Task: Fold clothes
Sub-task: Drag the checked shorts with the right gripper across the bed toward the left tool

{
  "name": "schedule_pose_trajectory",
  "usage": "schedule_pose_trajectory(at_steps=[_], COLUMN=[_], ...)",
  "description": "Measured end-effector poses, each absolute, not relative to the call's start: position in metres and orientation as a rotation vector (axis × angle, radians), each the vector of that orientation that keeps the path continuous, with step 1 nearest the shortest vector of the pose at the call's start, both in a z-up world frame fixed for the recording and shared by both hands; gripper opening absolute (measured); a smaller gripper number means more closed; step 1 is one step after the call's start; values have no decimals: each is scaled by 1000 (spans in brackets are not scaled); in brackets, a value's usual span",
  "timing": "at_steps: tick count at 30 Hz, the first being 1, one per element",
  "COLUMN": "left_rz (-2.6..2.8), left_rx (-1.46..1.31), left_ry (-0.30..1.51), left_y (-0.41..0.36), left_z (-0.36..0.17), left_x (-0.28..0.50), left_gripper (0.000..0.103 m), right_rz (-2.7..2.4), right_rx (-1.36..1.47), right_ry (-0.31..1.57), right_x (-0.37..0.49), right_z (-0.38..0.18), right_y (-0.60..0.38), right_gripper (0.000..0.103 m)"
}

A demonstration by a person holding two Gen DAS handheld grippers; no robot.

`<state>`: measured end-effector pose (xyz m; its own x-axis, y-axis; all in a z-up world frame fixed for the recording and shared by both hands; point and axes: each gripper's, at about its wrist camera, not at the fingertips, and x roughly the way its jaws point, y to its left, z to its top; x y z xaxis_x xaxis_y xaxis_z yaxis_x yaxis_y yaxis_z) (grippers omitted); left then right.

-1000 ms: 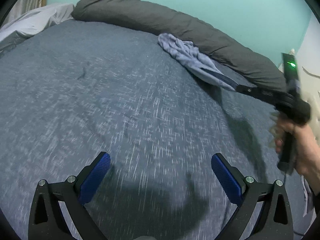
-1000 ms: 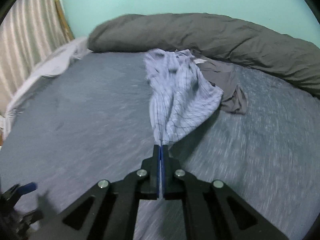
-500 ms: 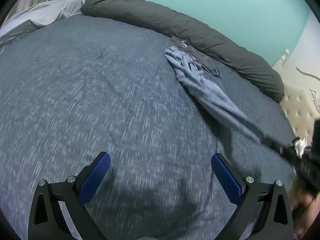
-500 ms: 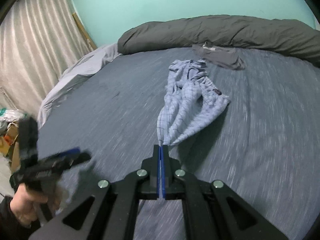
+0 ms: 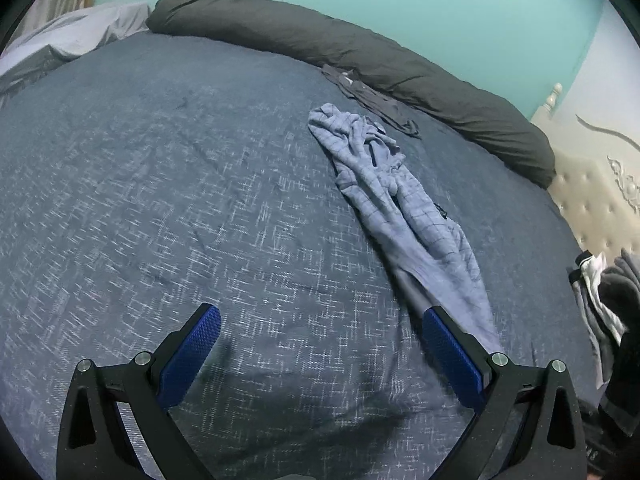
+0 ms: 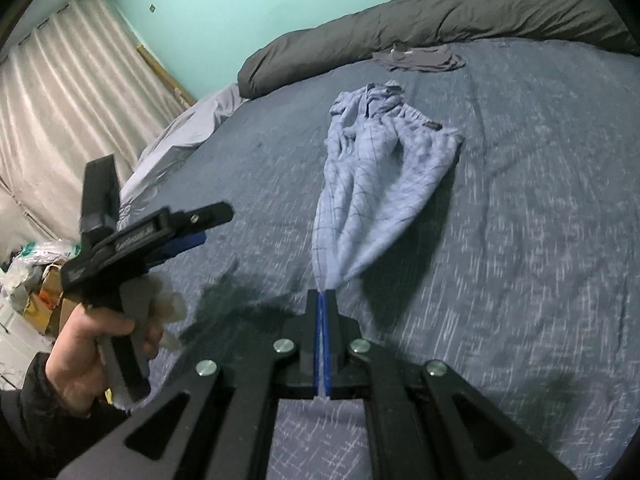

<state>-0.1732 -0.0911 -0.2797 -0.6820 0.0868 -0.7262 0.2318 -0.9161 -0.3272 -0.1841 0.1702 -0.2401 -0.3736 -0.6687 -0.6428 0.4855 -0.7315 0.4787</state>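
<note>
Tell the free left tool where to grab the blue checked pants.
Take the elastic waistband end of the blue checked pants, the far end from the right tool, which is shut on the bunched leg ends. The garment lies stretched lengthwise on the bed, so the open left tool should approach from its own side, probably pinching the nearer waistband corner.

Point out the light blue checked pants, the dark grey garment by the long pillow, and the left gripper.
light blue checked pants (image 6: 376, 168), right wrist view, mid-leg fabric.
dark grey garment (image 6: 420, 58), right wrist view, its flat middle.
left gripper (image 5: 320, 354), left wrist view, midway between fingertips.
</note>
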Motion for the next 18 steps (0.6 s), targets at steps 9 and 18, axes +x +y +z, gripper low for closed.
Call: schedule_pose_trajectory(at_steps=[9,18], left_rz=[-2705,-2733], left_rx=[1213,1225], left_ry=[594,515], left_y=[-97,-89], left_z=[-294,-299], left_x=[-182,-195], left_gripper=[103,103], right_rz=[-2207,-2195], right_rx=[1164,1274], right_ry=[-465,-628], right_x=[-217,-280], right_z=[-254,-281], right_y=[198,189], right_gripper=[36,40])
